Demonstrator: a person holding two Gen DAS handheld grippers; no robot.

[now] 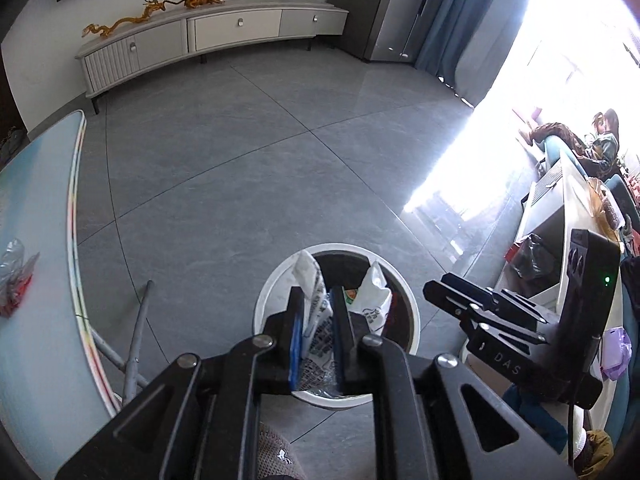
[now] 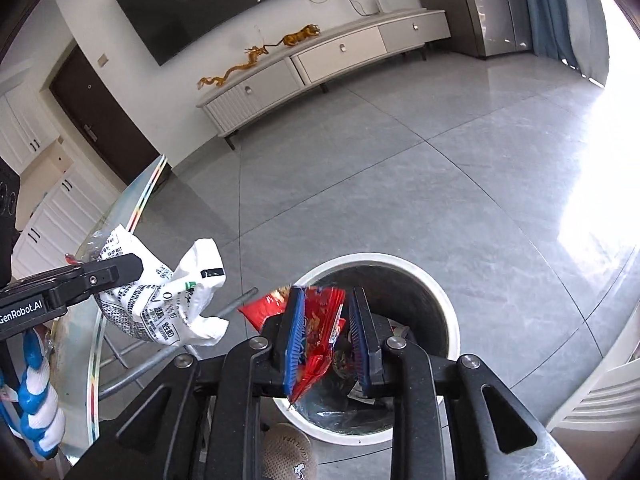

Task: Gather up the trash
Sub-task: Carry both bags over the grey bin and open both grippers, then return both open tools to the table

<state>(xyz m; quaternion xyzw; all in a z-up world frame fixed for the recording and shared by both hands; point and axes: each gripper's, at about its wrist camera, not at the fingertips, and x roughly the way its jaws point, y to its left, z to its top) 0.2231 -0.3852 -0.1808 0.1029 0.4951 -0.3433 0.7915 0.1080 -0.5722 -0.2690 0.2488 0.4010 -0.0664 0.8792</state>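
Note:
A white round bin [image 1: 272, 280] with a dark inside stands on the grey floor below both grippers. My left gripper [image 1: 318, 292] is shut on a crumpled white printed wrapper [image 1: 316, 320] and holds it over the bin's mouth. The right wrist view shows this gripper [image 2: 136, 266] from the side, with the wrapper [image 2: 168, 300] hanging left of the bin [image 2: 444, 300]. My right gripper [image 2: 326, 292] is over the bin with a red snack wrapper [image 2: 320, 320] between its pads. The wrapper lies against the left pad, and a gap shows at the right pad. From the left wrist, the right gripper [image 1: 436, 286] is seen to the bin's right.
A glass table [image 1: 76, 200] with a coloured edge and metal legs [image 1: 138, 328] stands left of the bin, with a crumpled clear wrapper [image 1: 12, 276] on it. A TV cabinet [image 1: 224, 32] lines the far wall. Cluttered furniture and a seated person [image 1: 600, 140] are on the right. A slipper [image 2: 288, 456] is beside the bin.

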